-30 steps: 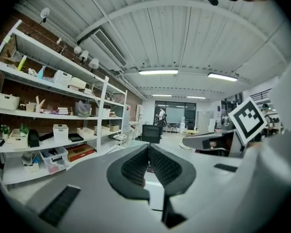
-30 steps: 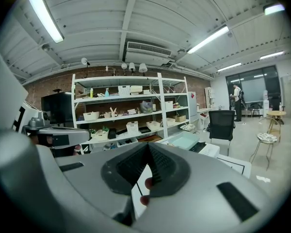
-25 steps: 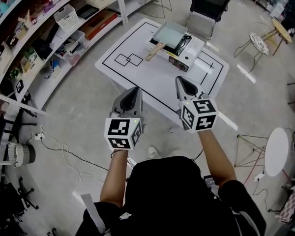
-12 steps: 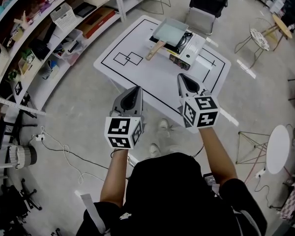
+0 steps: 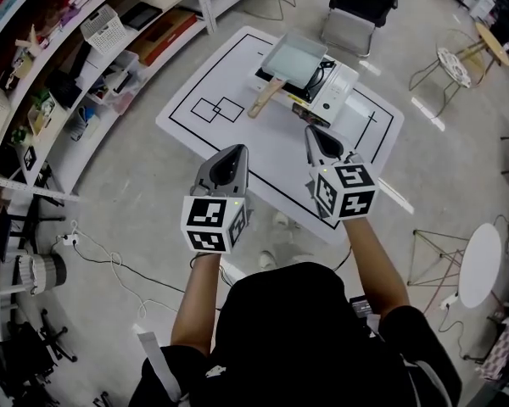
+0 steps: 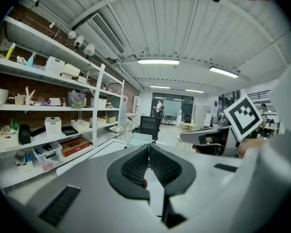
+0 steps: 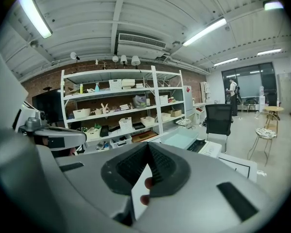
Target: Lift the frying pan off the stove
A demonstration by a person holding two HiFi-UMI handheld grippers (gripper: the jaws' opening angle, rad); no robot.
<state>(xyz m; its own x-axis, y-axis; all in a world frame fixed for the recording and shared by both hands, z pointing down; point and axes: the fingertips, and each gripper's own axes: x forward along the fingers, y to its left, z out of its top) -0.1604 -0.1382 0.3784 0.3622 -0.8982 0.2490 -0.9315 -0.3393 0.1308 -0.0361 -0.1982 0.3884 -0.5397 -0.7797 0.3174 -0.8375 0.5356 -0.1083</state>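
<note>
A square pale frying pan (image 5: 293, 58) with a wooden handle (image 5: 264, 98) sits on a white portable stove (image 5: 322, 93) at the far side of a white table (image 5: 237, 130) marked with black lines. Both grippers hang in the air in front of the table's near edge, well short of the pan. My left gripper (image 5: 237, 149) is shut with nothing in it, and so is my right gripper (image 5: 310, 131). In the right gripper view the pan (image 7: 182, 139) and stove (image 7: 209, 148) lie ahead past the closed jaw tips. The left gripper view shows the pan (image 6: 138, 140) partly hidden behind its jaws.
Long shelves (image 5: 85, 49) with baskets and boxes run along the left. A black chair (image 5: 356, 7) stands behind the table, wire stools (image 5: 445, 70) at the back right. A round white side table (image 5: 479, 261) is at the right. Cables and a tripod base (image 5: 34, 270) lie at the lower left.
The table with the stove and pan has shifted lower and slightly nearer in the head view as the person steps toward it. Both grippers stay shut, side by side.
</note>
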